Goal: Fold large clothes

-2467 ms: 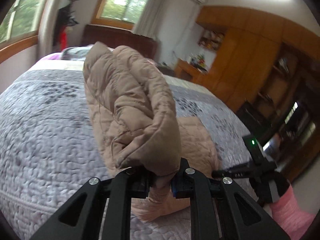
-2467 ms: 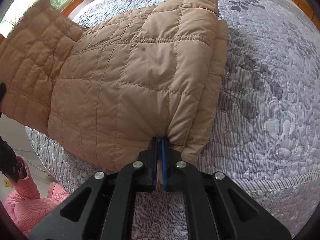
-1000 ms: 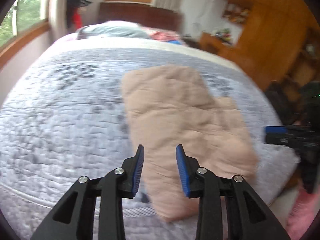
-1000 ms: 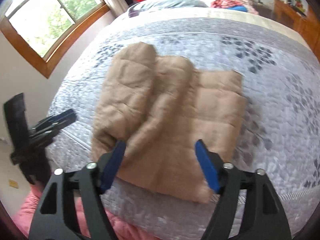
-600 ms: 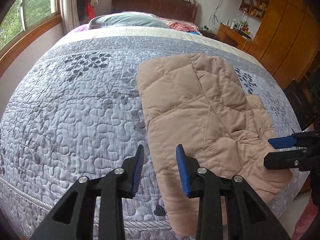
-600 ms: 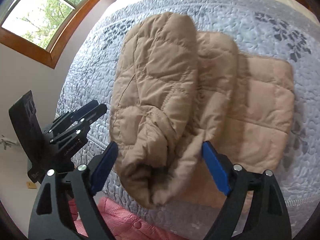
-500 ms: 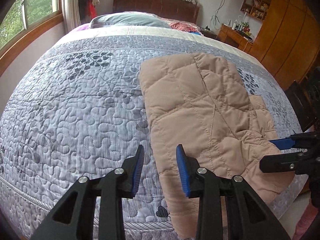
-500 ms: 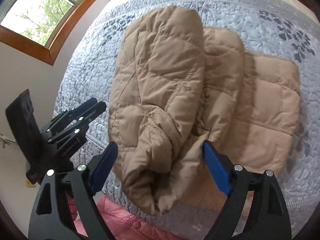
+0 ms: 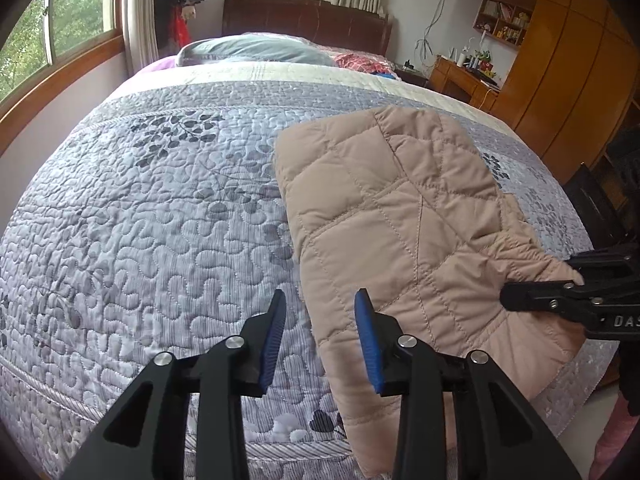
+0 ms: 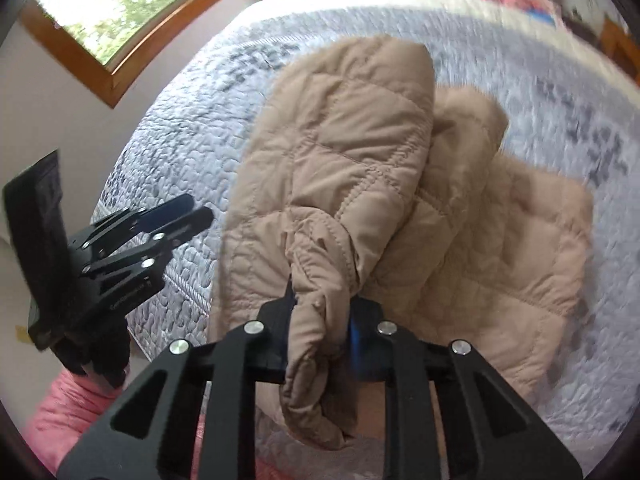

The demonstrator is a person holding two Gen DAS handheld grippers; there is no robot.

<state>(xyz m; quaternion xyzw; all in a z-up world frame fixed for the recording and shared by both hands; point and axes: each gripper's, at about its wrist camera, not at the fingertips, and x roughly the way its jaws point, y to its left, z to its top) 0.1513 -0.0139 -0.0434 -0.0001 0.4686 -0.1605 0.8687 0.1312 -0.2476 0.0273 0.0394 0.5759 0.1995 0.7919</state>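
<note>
Across the centre and right of the left wrist view, a tan quilted jacket [image 9: 396, 216] lies folded on a grey quilted bedspread [image 9: 140, 220], its near edge hanging over the bed's front edge at lower centre. The left gripper [image 9: 320, 320] fills the lower middle of that frame, its blue-padded fingers [image 9: 368, 336] apart and holding nothing; one finger is over bare bedspread, the other over the jacket's left edge. At the right edge of the frame the right gripper [image 9: 520, 296] meets a bunched fold of the jacket, but its jaw state cannot be read from this side.

The right wrist view supplies that detail: at lower centre, the right gripper [image 10: 322, 316] is clamped on a gathered wad of jacket [image 10: 348, 184] fabric, which spills below the fingers. This view, blurred toward its upper right, also shows the left gripper [image 10: 196, 212] from outside, at middle left, fingers parted, beside the jacket without touching it.

Only the left wrist view shows a dark headboard [image 9: 304, 20], a blue-grey pillow [image 9: 256, 50] and wooden cabinets [image 9: 560, 52] at upper right.
</note>
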